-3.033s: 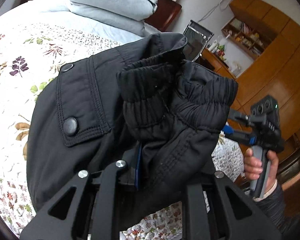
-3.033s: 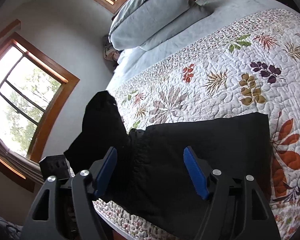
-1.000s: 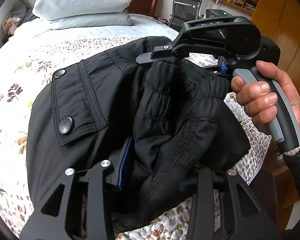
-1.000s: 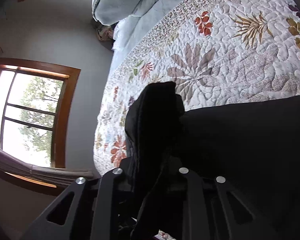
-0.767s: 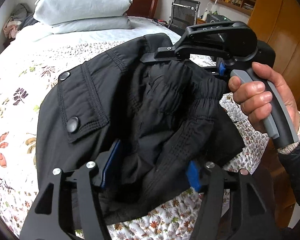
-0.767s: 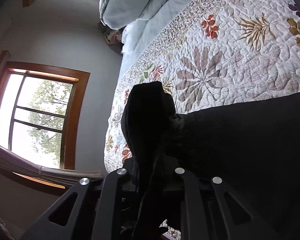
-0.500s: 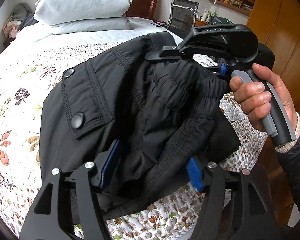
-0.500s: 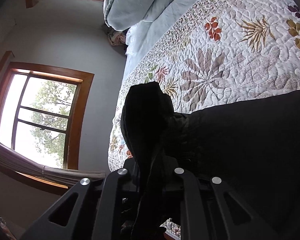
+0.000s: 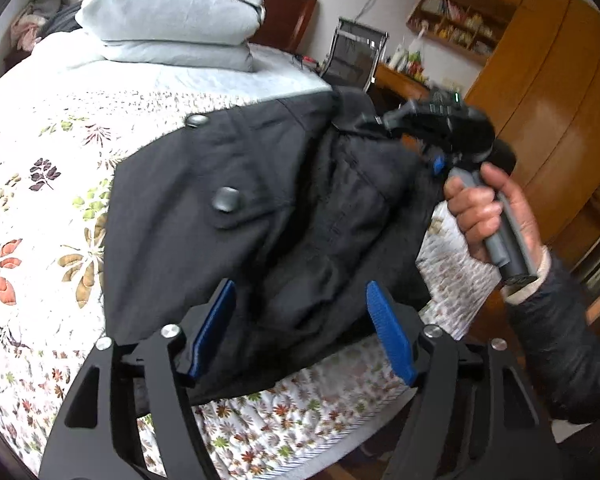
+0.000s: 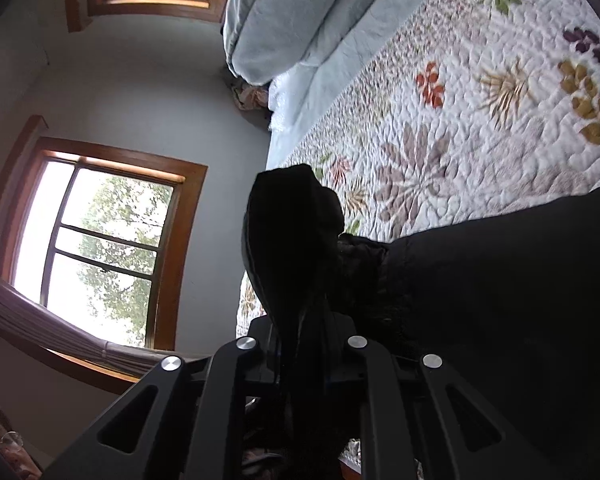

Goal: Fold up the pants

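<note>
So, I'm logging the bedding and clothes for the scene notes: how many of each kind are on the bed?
Black pants: 1
Grey-blue pillows, stacked (): 2
Floral quilt: 1
Total: 4

Black pants (image 9: 268, 208), bunched and lifted over a floral quilt's edge.

A white quilt (image 9: 40, 152) with a leaf-and-flower print covers the bed. Two grey-blue pillows (image 9: 172, 20) are stacked at its head against a dark wooden headboard (image 9: 292, 12). A black chair (image 9: 356, 56) stands beside the bed, near an orange-brown wardrobe (image 9: 548, 92). Wood-framed windows (image 10: 100, 248) show trees outside.
</note>
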The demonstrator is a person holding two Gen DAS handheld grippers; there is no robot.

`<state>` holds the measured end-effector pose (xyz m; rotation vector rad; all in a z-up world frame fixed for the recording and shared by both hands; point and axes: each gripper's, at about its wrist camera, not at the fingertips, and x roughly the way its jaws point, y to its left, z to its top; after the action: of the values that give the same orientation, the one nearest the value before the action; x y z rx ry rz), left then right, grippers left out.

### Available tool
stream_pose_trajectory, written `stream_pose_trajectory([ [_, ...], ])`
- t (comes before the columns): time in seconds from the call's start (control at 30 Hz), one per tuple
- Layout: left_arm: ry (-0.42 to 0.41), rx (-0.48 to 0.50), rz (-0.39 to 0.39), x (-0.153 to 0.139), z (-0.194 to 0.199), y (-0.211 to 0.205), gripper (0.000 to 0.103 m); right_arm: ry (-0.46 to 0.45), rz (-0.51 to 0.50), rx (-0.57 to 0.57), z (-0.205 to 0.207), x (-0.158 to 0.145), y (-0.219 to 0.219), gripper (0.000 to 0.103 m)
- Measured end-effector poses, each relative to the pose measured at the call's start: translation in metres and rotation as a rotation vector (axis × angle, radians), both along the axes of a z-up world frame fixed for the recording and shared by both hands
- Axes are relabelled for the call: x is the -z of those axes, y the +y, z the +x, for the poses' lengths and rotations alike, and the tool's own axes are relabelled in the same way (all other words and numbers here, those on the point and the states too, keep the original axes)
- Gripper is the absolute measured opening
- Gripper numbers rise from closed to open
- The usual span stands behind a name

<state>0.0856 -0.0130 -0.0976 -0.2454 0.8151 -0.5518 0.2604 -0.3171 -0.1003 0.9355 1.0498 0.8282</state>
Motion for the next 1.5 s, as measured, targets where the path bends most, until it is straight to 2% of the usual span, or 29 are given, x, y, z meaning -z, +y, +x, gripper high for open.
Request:
stream_pose_trajectory([
  [0.03, -0.005, -0.012, -0.028, -0.005, -0.001, 0.007, 0.071, -0.006, -0.004, 0.010, -0.001, -0.003, -0.007, 0.013],
  [0.1, -0.014, -0.045, -0.035, -0.010, 0.000, 0.014, 0.073, -0.010, -0.004, 0.026, -0.003, -0.006, -0.018, 0.013],
  [0.23, -0.030, -0.126, 0.006, -0.012, 0.011, 0.029, 0.074, -0.010, -0.012, 0.076, -0.007, -0.008, -0.046, 0.013],
  [0.43, 0.008, -0.168, 0.045, 0.000, 0.034, 0.030, 0.074, 0.025, -0.033, 0.139, -0.011, 0.007, -0.082, 0.013],
  [0.57, 0.013, -0.164, 0.064, 0.005, 0.046, 0.021, 0.074, 0.056, -0.044, 0.153, -0.010, 0.024, -0.093, 0.013],
  [0.87, 0.007, -0.120, 0.187, 0.024, 0.058, -0.011, 0.074, 0.137, -0.020, 0.181, -0.007, 0.072, -0.114, 0.013],
  [1.0, 0.018, -0.115, 0.240, 0.037, 0.065, -0.018, 0.074, 0.149, -0.009, 0.183, -0.006, 0.083, -0.118, 0.013],
  [1.1, 0.036, -0.113, 0.251, 0.045, 0.070, -0.020, 0.074, 0.157, -0.007, 0.179, -0.003, 0.091, -0.119, 0.014],
  [1.2, 0.045, -0.114, 0.254, 0.050, 0.072, -0.022, 0.076, 0.175, -0.006, 0.180, -0.003, 0.100, -0.123, 0.017],
  [1.23, 0.046, -0.114, 0.255, 0.051, 0.073, -0.022, 0.077, 0.176, -0.015, 0.180, -0.002, 0.102, -0.125, 0.025],
  [1.37, 0.061, -0.117, 0.261, 0.056, 0.076, -0.022, 0.080, 0.176, -0.039, 0.190, -0.007, 0.103, -0.136, 0.039],
  [1.43, 0.065, -0.119, 0.262, 0.057, 0.077, -0.022, 0.080, 0.136, -0.111, 0.210, -0.012, 0.091, -0.142, 0.046],
  [1.5, 0.064, -0.120, 0.266, 0.058, 0.077, -0.023, 0.081, 0.076, -0.208, 0.231, -0.019, 0.074, -0.146, 0.047],
])
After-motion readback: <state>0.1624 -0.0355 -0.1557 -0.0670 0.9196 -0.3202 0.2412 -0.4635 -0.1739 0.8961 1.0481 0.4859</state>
